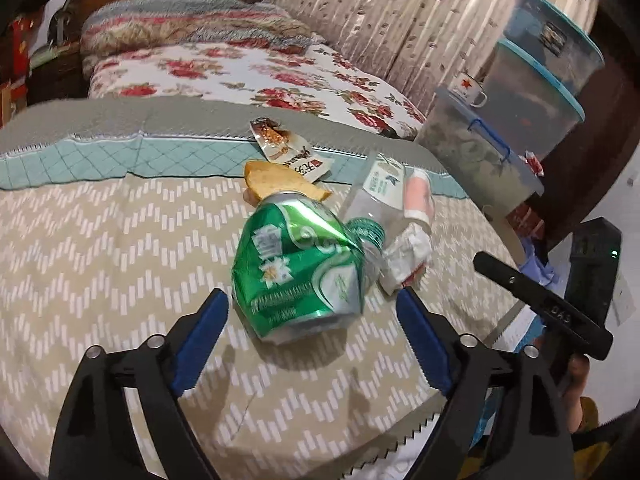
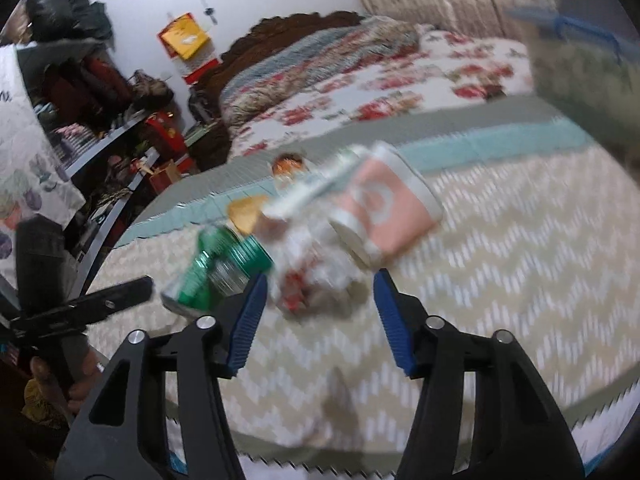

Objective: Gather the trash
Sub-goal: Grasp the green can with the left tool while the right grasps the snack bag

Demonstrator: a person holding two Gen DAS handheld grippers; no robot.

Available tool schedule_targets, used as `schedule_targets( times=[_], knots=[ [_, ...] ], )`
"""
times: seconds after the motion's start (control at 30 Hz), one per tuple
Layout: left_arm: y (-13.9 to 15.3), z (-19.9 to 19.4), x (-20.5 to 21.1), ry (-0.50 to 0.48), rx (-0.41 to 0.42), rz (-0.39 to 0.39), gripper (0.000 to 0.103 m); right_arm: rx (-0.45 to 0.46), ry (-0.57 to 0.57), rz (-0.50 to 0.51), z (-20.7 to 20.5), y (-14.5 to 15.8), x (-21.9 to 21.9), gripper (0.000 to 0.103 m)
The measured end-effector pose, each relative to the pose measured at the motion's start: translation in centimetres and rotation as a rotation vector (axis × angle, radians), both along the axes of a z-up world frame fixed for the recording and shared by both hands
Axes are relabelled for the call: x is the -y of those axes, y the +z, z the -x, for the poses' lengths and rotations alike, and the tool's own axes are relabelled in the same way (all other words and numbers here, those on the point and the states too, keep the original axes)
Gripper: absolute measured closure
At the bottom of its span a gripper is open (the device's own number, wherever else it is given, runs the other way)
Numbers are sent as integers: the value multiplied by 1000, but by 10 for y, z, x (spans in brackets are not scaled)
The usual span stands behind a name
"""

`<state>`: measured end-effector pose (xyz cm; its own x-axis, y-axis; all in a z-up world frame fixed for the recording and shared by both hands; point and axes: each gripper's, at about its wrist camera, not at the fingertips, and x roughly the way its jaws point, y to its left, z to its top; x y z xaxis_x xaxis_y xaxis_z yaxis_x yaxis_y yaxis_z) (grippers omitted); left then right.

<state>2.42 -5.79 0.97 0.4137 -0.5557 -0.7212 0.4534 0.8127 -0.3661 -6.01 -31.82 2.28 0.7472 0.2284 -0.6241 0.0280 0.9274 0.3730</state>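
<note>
Both the left gripper [image 1: 312,308] and the right gripper [image 2: 318,292] are wide apart, holding nothing. The crushed green can [image 1: 298,268] lies at frame centre on the zigzag cloth [image 1: 100,240], touching a crumpled wrapper [image 1: 404,256].

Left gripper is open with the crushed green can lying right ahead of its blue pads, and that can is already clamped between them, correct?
Not quite. The left gripper is open and the crushed green metal can does lie just ahead of its blue pads, but nothing is clamped: the left wrist view shows the can resting free on the beige zigzag-patterned cloth, with gaps to both pads.
</note>
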Motion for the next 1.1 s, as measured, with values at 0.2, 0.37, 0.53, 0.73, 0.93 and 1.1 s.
schedule_targets(
  times=[0.2,0.37,0.53,0.73,0.93,1.1],
  knots=[
    [-7,-2,21,-35,-35,14,12,23,41,50,-30,18,-19,50],
    [-19,1,42,-64,35,-109,17,12,88,63,-58,27,-34,50],
    [-12,-2,15,-98,58,-12,58,-10,167,148,-90,39,-52,50],
    [-7,-4,-39,-26,58,38,61,-119,264,259,-163,41,-65,50],
    [-9,-14,-84,91,24,62,57,-353,281,261,-256,13,-67,49],
    [-14,-19,-104,152,-8,42,39,-532,254,259,-314,-22,-65,34]
  ],
)
